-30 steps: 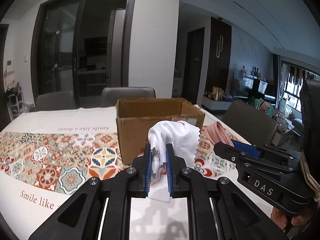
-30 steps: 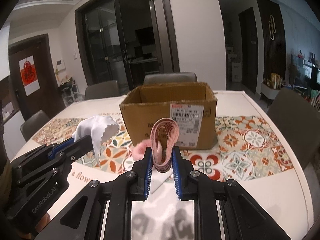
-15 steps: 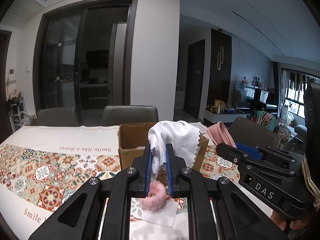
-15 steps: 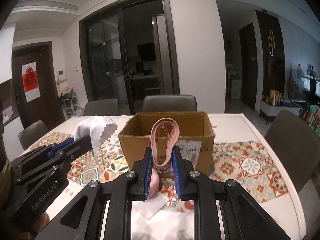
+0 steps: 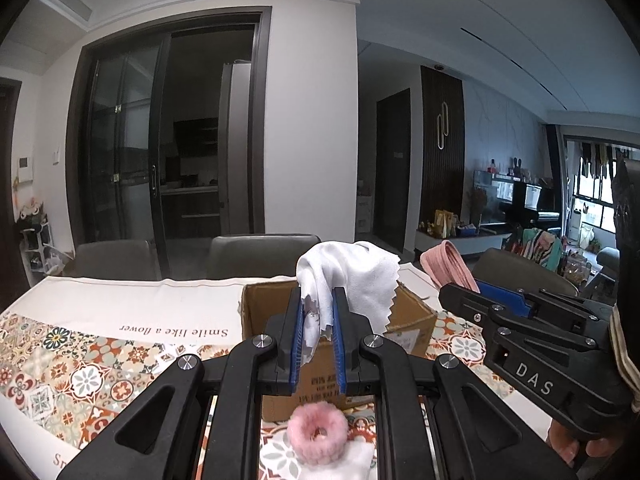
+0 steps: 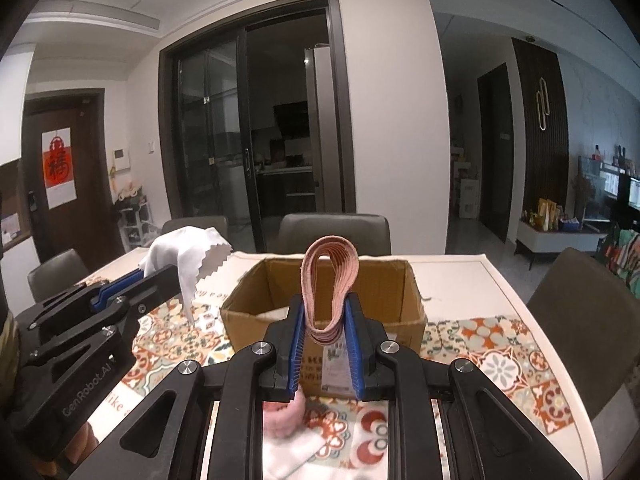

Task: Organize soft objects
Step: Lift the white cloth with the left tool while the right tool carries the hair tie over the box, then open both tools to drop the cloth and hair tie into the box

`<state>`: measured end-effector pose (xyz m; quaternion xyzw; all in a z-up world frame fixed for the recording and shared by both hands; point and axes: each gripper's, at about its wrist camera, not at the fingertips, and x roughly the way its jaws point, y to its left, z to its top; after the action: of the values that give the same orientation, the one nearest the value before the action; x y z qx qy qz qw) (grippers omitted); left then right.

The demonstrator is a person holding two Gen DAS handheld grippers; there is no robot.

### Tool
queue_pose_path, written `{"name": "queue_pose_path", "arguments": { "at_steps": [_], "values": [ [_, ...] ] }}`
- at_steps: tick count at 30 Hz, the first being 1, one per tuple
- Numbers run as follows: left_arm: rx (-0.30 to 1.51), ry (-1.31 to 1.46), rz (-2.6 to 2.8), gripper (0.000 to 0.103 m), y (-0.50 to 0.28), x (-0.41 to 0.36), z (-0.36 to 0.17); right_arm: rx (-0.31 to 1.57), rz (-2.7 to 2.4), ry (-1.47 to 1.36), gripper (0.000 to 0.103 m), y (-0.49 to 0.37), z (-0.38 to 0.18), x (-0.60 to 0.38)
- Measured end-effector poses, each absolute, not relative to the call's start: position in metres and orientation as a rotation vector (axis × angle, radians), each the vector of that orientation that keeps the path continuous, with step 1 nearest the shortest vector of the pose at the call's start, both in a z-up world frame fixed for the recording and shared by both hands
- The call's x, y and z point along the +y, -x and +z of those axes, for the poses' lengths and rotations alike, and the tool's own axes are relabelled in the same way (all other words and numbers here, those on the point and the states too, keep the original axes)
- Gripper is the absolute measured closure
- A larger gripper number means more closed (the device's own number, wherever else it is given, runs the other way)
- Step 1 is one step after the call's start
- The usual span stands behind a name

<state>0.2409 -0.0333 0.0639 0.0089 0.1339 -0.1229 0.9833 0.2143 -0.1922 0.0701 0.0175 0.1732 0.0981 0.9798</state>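
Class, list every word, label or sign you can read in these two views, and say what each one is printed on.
"Smile like a flower": tablecloth, upside down.
"DAS": side of the right gripper.
"GenRobot.AI": side of the left gripper.
A red sign with one Chinese character: brown door.
Shipping label and print on the cardboard box: too small and blurred to read.

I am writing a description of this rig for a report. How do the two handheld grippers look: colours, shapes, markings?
Both are matte black plastic with triangular cut-outs in the arms and round silver screws at the joints. The left gripper and the right gripper each carry two ribbed blue pads. White lettering marks their sides: "GenRobot.AI" on the left one, "DAS" on the right one. No cables show.
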Motion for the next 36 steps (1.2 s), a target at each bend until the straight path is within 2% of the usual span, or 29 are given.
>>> {"name": "queue_pose_path", "arguments": {
  "at_steps": [18,36],
  "values": [
    [0.246,0.010,-0.209,0.088,-0.303,-0.044,0.060,0.301,0.206,-0.076,0.082,-0.268,0.069,-0.200],
    [0.359,-0.028,-0.170,0.088,-0.352,-0.054,0.024,0.416,0.207,-0.096,0.082,-0.320,0.042,-0.203]
  ]
}}
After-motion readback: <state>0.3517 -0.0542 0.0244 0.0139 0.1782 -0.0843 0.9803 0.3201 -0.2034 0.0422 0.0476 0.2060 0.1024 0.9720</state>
